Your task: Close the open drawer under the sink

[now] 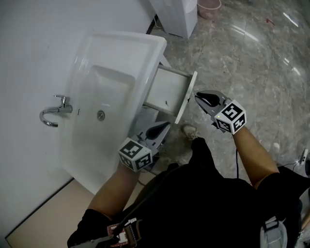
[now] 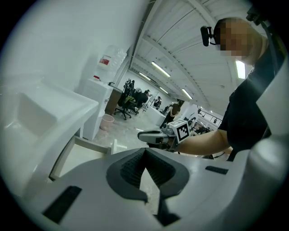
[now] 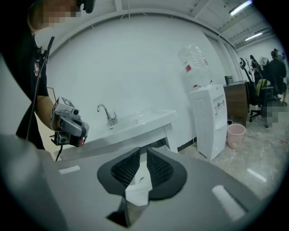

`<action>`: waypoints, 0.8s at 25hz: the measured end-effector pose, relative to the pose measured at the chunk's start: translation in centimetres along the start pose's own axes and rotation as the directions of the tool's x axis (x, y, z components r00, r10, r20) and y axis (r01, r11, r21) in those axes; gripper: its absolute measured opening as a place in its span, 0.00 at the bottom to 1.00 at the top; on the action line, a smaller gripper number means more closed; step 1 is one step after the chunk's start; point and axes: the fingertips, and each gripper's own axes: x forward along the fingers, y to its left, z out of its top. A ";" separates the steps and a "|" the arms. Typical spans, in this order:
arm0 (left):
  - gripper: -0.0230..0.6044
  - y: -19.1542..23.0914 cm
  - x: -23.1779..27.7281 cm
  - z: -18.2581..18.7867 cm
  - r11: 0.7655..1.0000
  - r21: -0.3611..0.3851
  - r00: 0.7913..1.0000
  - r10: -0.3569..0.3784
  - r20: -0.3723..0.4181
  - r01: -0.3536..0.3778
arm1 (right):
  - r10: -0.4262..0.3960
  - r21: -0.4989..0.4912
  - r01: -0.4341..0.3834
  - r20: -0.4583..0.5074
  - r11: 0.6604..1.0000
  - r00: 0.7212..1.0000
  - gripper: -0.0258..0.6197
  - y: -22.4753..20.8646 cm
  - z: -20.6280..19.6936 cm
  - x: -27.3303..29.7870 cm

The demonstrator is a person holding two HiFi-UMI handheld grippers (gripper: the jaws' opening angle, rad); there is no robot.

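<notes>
A person in a black shirt bends over a bathroom sink, seen from above, with a hand-held gripper in each hand.

The left gripper (image 1: 164, 127) hangs below the near edge of the sink. Its claw is pressed together at the tips and holds nothing. The right gripper (image 1: 198, 96) points at the drawer front (image 1: 187, 96) and sits just beside it. Its claw is a narrow slit apart, with nothing between the pads. Whether it already touches the panel cannot be told from these views.

The drawer (image 1: 169, 89), white and apparently empty, juts well out from under the white sink (image 1: 121, 53) toward the grey marbled floor (image 1: 252, 63). A chrome faucet (image 1: 54, 112) is mounted on the wall side of the basin.

Judged from this, the closing has not begun and the hands are at the approach step. The next move likely calls for setting the right gripper flat against the outer face of the drawer front. It would then push straight in under the basin, keeping the push square so the drawer does not skew.

Farther off stand a white water dispenser (image 1: 177, 14) and a pink bin (image 1: 209, 7). The right gripper view shows an upturned bottle (image 3: 195, 63) on the dispenser with a red label too small to read. Each marker cube (image 1: 234, 116) carries black-and-white square patterns, not words. No brand name is legible anywhere.
</notes>
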 end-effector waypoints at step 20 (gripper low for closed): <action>0.03 4.0 9.4 -9.4 0.996 -0.032 0.985 -0.086 -0.149 0.082 | 0.000 -0.162 -0.053 -0.309 0.985 0.951 0.25 -5.2 -18.3 9.3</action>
